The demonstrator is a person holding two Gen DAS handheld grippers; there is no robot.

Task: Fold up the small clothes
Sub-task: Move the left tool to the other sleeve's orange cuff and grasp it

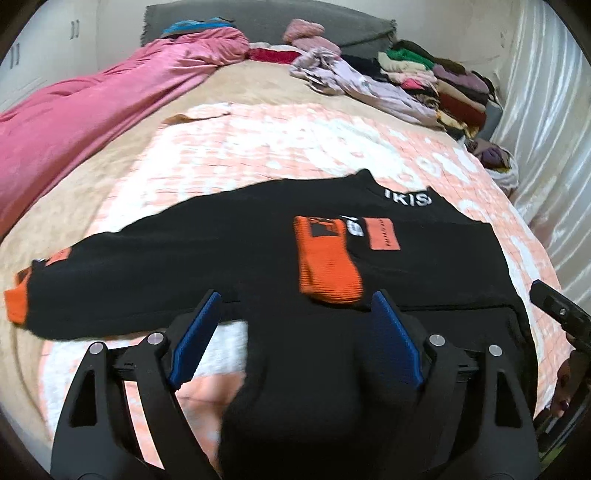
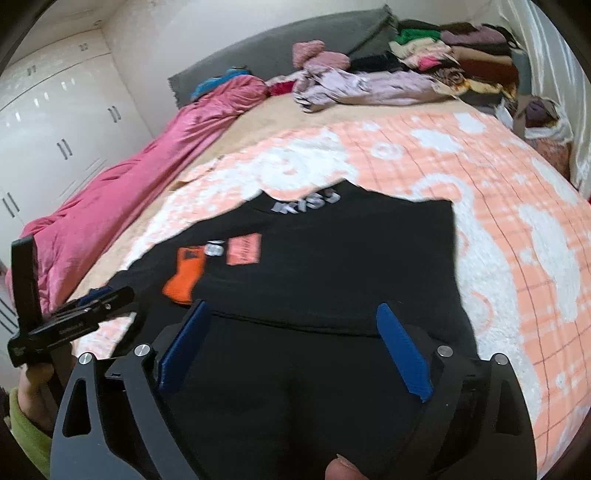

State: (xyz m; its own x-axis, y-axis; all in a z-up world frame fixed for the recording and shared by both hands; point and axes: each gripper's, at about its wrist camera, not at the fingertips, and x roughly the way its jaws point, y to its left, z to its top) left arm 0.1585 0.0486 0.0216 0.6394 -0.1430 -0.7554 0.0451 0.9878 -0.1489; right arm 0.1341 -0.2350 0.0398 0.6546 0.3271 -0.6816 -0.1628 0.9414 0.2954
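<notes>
Black knit fabric of the small black sweater with orange cuffs (image 1: 229, 258) filled the space between the blue-padded fingers of the left gripper (image 1: 295, 310), whose jaws stood wide apart with nothing pinched between the pads. One sleeve was folded across the chest, its ribbed orange cuff (image 1: 328, 273) lying beside a salmon rectangular patch (image 1: 382, 234), while the other sleeve stretched out flat toward the left edge of that view. White lettering (image 1: 408, 195) sat near the collar.

Seen from the right wrist camera, the right gripper (image 2: 291, 317) was likewise spread open over the sweater's lower body, its blue pads (image 2: 402, 354) not closed on any cloth. The left gripper appeared there at the far left, held by a hand in a green sleeve.

The sweater lay spread on a peach and white patterned quilted blanket (image 2: 498, 229) covering the bed. A crumpled pink satin duvet (image 1: 74, 122) ran along the bed's left side, and a heap of mixed coloured clothes (image 1: 424, 77) sat at the far right near the grey headboard (image 1: 258, 18). White wardrobe doors (image 2: 48, 122) stood beyond the duvet.
</notes>
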